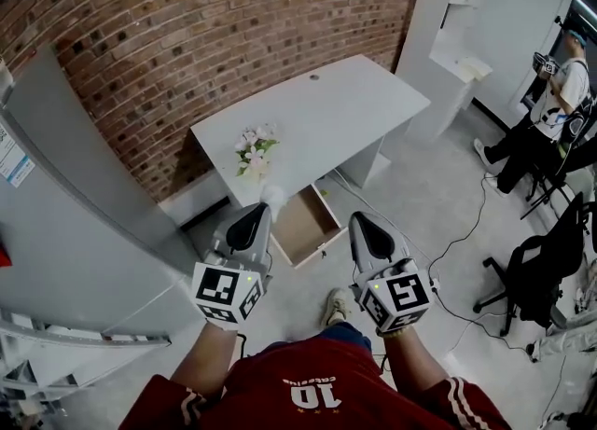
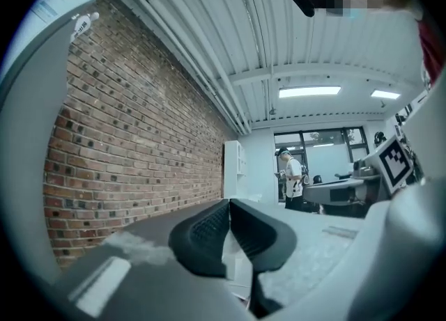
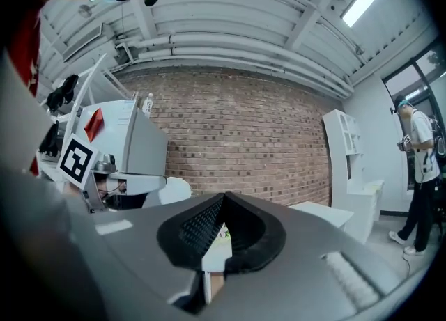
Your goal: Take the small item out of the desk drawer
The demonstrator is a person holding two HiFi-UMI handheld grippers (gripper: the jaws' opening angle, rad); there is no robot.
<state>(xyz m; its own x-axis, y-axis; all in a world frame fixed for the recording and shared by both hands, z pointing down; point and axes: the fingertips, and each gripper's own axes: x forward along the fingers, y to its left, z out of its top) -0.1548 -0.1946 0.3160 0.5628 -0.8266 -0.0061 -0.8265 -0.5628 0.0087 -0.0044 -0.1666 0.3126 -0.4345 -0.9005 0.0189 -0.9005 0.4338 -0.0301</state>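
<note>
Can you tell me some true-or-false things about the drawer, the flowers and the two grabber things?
1. The desk drawer is pulled open. True.
2. The flowers lie on the floor. False: they sit on top of the white desk.
3. The left gripper has its fingers spread wide. False: its fingers are together with nothing between them.
4. The right gripper has its fingers closed together. True.
5. The desk stands against a brick wall. True.
</note>
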